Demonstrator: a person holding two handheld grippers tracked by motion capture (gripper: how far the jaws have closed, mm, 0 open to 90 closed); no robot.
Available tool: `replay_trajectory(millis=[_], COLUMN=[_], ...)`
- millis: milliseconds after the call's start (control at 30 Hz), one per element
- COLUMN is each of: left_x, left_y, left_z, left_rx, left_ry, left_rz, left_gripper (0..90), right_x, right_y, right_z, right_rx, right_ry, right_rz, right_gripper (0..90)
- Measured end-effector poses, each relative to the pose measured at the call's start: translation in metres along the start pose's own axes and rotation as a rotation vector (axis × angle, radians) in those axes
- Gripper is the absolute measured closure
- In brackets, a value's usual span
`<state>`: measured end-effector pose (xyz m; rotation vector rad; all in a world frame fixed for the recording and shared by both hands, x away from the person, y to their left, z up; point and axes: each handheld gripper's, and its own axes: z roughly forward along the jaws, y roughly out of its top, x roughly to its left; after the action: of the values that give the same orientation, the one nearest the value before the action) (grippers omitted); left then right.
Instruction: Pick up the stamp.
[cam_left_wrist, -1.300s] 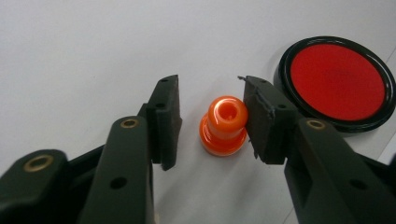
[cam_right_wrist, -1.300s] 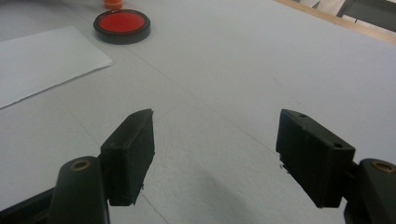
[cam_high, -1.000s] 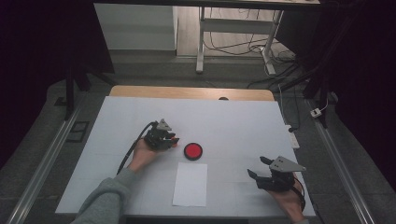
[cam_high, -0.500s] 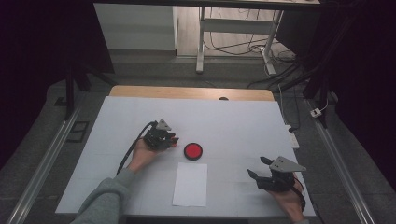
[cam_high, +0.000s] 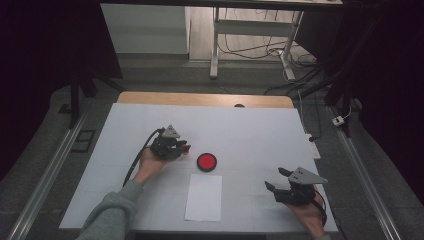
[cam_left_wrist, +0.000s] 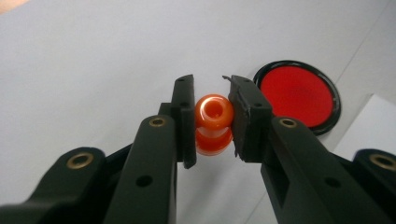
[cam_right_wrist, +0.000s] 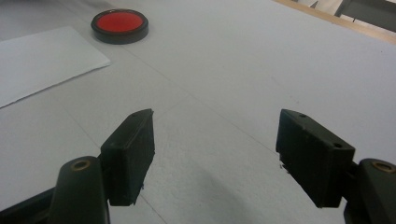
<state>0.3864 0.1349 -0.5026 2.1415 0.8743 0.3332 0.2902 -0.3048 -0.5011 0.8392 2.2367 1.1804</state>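
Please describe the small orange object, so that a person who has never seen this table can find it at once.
On the white table, left of the red round pad, find the left tool. Its black jaws are closed on the orange piece. It alone is glossy, knob-shaped, with a hole on top.

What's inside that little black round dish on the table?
The black round dish holds a flat red surface, seen from above and in the left gripper view. Nothing lies on the red. What is beneath the red is covered.
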Motion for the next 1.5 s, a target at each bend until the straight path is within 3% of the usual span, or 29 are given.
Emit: replay_trajectory(millis=[267, 533, 800, 1133, 1500], left_x=[-0.005, -0.011, -0.013, -0.020, -0.036], left_y=[0.002, 0.004, 0.005, 0.009, 0.014], left_z=[-0.023, -0.044, -0.054, -0.060, -0.067], left_rx=[-0.053, -0.102, -0.138, -0.148, -0.168], left_ry=[-0.021, -0.027, -0.067, -0.089, -0.158], left_rz=[-0.012, 0.003, -0.014, -0.001, 0.018], left_gripper=[72.4, 72.4, 72.4, 72.4, 72.4], right_x=[0.000, 0.000, 0.001, 0.001, 0.002], right_y=[0.000, 0.001, 0.001, 0.002, 0.003], right_z=[0.000, -0.001, -0.001, -0.002, -0.003], right_rx=[-0.003, -0.008, -0.012, -0.014, -0.028], right_ry=[-0.008, -0.004, -0.007, -0.010, -0.010], right_rz=[-0.004, -0.001, -0.004, -0.007, -0.016], right_gripper=[27.6, 27.6, 27.7, 27.7, 27.6])
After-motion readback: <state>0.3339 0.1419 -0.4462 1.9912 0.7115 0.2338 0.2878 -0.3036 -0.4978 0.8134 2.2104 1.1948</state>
